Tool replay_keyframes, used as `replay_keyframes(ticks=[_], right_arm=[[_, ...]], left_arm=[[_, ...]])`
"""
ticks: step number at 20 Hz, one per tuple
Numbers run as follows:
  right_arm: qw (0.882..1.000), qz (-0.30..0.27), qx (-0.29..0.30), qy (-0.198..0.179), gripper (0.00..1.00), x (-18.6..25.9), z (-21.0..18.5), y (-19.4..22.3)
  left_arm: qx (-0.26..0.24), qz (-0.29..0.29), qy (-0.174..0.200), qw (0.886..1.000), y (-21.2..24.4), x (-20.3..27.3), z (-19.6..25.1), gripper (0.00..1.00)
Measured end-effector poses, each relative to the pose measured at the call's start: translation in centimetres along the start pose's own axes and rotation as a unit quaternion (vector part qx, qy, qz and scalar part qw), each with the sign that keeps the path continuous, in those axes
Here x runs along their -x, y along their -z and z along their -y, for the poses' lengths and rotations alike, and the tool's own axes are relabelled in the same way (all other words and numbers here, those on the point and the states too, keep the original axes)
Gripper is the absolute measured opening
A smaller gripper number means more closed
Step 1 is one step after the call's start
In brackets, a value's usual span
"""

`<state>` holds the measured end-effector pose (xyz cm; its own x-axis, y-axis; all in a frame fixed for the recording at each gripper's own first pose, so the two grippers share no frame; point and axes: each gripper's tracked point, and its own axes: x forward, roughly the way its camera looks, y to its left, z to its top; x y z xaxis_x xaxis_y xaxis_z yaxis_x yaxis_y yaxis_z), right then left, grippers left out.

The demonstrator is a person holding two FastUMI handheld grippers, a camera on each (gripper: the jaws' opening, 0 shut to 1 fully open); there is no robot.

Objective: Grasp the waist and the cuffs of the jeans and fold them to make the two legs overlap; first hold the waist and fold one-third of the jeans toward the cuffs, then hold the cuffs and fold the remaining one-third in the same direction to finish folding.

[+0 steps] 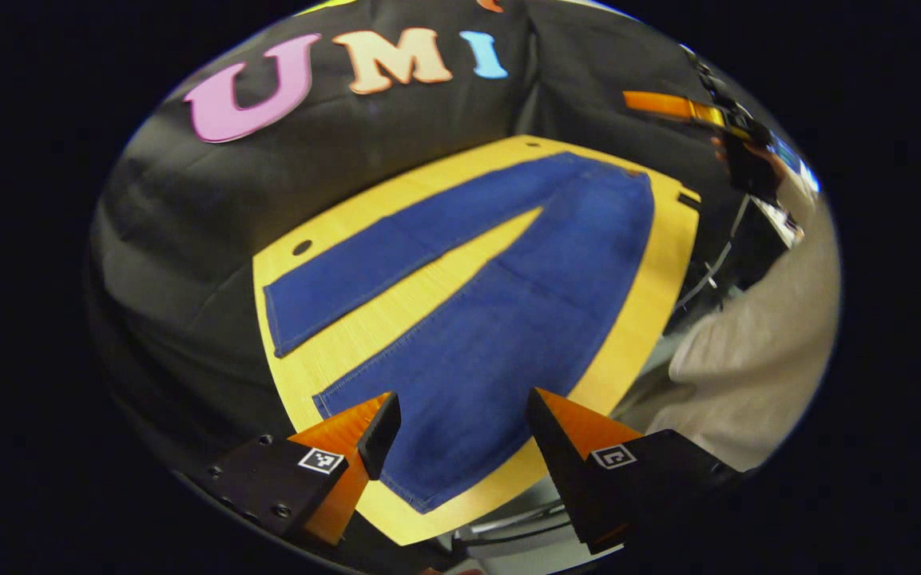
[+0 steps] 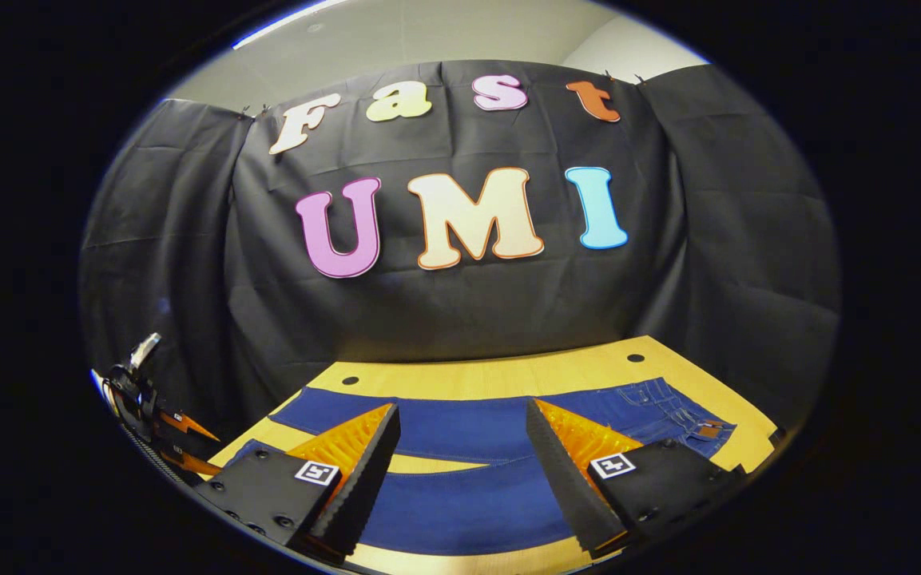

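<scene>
Jeans (image 1: 500,311) flat, legs apart, on wooden table (image 1: 652,295); both grippers released.

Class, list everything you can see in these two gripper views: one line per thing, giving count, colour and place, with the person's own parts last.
Jeans: one pair, blue, spread flat on the table, legs apart in a V, not yet folded.
Table: one, yellow wood with small round holes, under the jeans.
Cloth: black, hanging behind the table.
Wall: pale, above the cloth.
Sleeve: one, light grey, beside the table in the left gripper view.
Left claw: one, open, above the cuff of the nearer leg.
Right claw: one, open, above the jeans' legs, waist to its right.
</scene>
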<state>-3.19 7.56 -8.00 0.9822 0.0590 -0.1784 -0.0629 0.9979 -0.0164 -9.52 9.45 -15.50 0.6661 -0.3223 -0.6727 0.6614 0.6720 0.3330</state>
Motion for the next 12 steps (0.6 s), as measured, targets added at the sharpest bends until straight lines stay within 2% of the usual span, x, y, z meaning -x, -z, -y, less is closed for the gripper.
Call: replay_keyframes(ticks=[1, 2, 3, 4, 5, 7, 8, 9, 10, 11, 12], right_arm=[[1.000, -0.005, 0.000, 0.003, 0.98, 0.1, 0.1, 0.3], [1.000, -0.010, 0.000, 0.006, 0.94, 0.2, 0.1, 0.5], [1.000, -0.013, 0.001, 0.009, 0.94, 0.3, 0.3, 0.9], [1.000, -0.015, 0.002, 0.013, 0.98, 0.5, 0.5, 1.0], [1.000, -0.015, 0.002, 0.018, 0.94, 0.6, 0.7, 1.1], [1.000, -0.014, -0.001, 0.025, 0.94, 0.9, 1.0, 1.2], [0.999, -0.015, -0.004, 0.028, 0.94, 1.1, 1.2, 1.2], [0.999, -0.016, -0.005, 0.032, 0.94, 1.2, 1.5, 1.5], [0.999, -0.017, -0.006, 0.037, 0.98, 1.3, 1.9, 1.6], [0.999, -0.019, -0.008, 0.042, 0.94, 1.5, 2.3, 1.8], [0.999, -0.020, -0.009, 0.046, 0.98, 1.5, 2.7, 2.0]], left_arm=[[-0.013, -0.027, 0.019, 0.999, 1.6, 0.0, 0.3, 0.96], [-0.029, -0.053, 0.037, 0.998, 2.6, 0.0, 0.6, 0.96], [-0.046, -0.076, 0.057, 0.994, 3.7, 0.0, 1.1, 0.96], [-0.066, -0.095, 0.072, 0.991, 4.5, 0.2, 1.3, 0.96], [-0.085, -0.109, 0.083, 0.987, 4.9, 0.1, 1.4, 0.97], [-0.112, -0.137, 0.099, 0.979, 5.9, -0.2, 1.3, 0.96], [-0.122, -0.152, 0.108, 0.975, 6.6, -0.5, 1.3, 1.00], [-0.133, -0.166, 0.114, 0.971, 7.2, -0.8, 1.2, 0.96], [-0.142, -0.178, 0.116, 0.967, 7.7, -0.9, 1.2, 0.95], [-0.151, -0.189, 0.116, 0.963, 8.2, -1.0, 1.0, 0.95], [-0.158, -0.199, 0.118, 0.960, 8.5, -1.1, 1.0, 0.95]])
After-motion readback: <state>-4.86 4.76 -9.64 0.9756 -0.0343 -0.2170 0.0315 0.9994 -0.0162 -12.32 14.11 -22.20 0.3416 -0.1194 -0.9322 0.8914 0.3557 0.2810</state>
